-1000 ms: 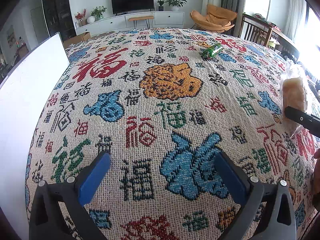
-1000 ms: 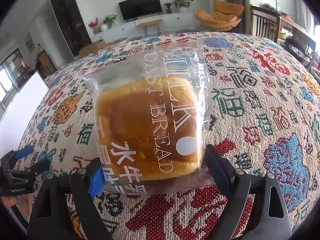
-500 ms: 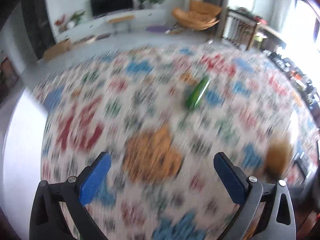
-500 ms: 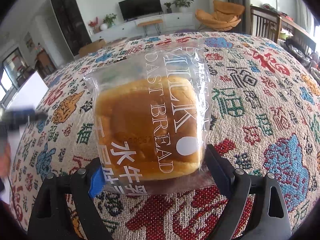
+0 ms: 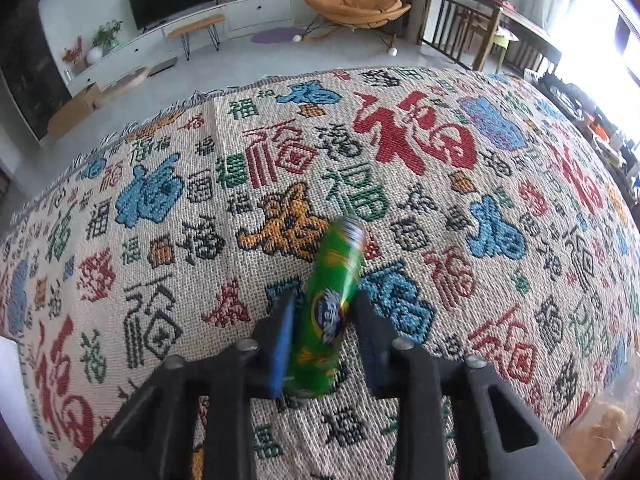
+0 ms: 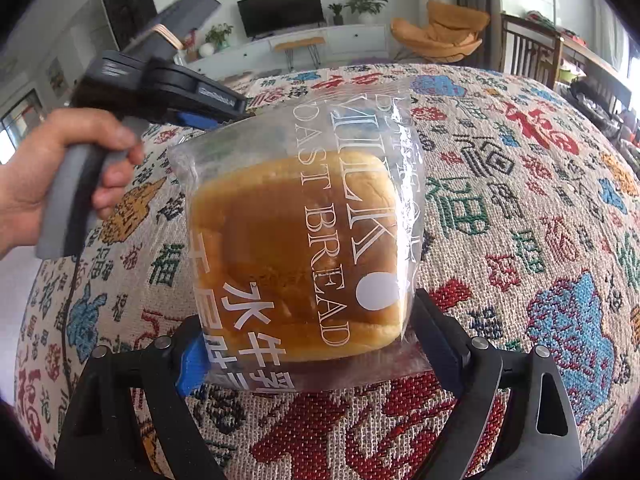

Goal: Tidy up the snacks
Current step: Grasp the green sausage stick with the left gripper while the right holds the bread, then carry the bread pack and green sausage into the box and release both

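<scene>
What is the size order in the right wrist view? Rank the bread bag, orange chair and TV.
1. bread bag: largest by far, though nearest the camera.
2-3. orange chair and TV: nearly alike, both far off, so unranked.

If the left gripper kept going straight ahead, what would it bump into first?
The left gripper already has the green snack can between its fingers. Going on, it would probably just slide along the patterned tablecloth; nothing else seems to lie ahead, though depth is unclear.

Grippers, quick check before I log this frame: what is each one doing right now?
Left gripper: closed on the green snack can.
Right gripper: closed on the bagged milk toast bread.
</scene>
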`<state>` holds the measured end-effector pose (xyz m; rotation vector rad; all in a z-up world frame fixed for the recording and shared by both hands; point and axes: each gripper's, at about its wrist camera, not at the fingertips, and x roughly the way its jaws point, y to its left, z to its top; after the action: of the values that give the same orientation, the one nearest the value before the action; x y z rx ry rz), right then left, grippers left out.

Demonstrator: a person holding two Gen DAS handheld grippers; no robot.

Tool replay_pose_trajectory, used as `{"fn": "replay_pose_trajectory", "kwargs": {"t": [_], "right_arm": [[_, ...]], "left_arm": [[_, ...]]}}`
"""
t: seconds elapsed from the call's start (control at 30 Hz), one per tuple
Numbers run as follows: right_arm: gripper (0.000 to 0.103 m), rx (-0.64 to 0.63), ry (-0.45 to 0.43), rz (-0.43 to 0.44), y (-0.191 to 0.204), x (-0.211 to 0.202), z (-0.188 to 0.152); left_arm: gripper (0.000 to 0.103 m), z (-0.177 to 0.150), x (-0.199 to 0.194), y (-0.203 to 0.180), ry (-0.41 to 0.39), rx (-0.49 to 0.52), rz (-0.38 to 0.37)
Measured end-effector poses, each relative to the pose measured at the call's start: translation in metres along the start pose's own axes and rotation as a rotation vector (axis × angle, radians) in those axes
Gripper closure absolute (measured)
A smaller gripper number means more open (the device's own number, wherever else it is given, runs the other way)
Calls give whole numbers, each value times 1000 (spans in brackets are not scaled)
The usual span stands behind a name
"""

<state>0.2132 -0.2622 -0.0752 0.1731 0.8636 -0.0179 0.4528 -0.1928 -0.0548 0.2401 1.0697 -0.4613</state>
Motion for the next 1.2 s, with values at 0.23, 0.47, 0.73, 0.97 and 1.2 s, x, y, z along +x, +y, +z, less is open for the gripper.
{"fn": "replay_pose_trajectory", "kwargs": {"t": [0.23,0.47,0.73,0.97,1.2], "right_arm": [[12,-8,4,-8,1,0,0],[13,93,-37,107,-17,-14,-1],[12,345,-100,240,-67,-65,15],[12,390,323,55,-18,15,50],[29,131,193,-96,32,15,45]], "left_arm": [[81,-50,-38,32,-63,-110,-34],[81,-170,-140,79,-142,-242,-47],[81,-263,-217,102,-215,-342,-95],[81,-276,-245,89,-284,-311,-122],[81,-308,-300,93,-349,-337,-169]]}}
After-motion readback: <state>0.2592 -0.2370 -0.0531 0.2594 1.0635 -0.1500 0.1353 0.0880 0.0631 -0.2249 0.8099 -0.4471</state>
